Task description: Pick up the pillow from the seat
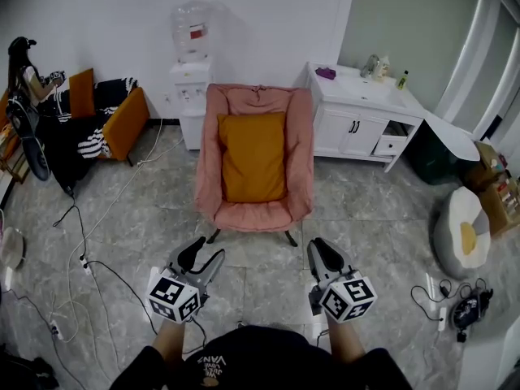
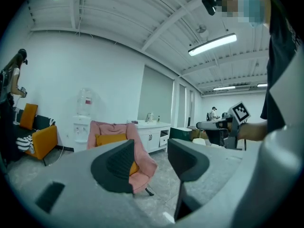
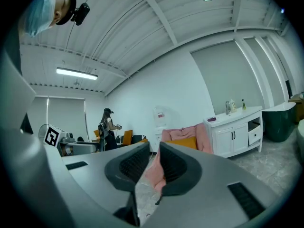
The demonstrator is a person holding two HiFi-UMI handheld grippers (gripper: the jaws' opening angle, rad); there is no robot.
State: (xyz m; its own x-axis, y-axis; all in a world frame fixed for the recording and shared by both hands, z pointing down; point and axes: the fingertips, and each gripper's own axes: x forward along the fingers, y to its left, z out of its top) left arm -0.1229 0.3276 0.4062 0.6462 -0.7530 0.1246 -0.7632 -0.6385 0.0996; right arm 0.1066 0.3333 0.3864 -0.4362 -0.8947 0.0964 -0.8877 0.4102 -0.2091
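Orange and soft, the square cloth pillow [image 1: 253, 157] leaned on the back of the pink padded chair [image 1: 299, 177], resting on its seat. Both tools were well back from it, with grey stone floor [image 1: 382, 210] in between. The left gripper [image 1: 205, 254] had its jaws apart around nothing. The right gripper [image 1: 319, 249] had its jaws together, holding nothing. A white water cooler [image 1: 191, 80] stood behind the chair and a white cabinet [image 1: 357, 128] beside it. Thin cables [image 1: 81, 242] lay on the floor at the left.
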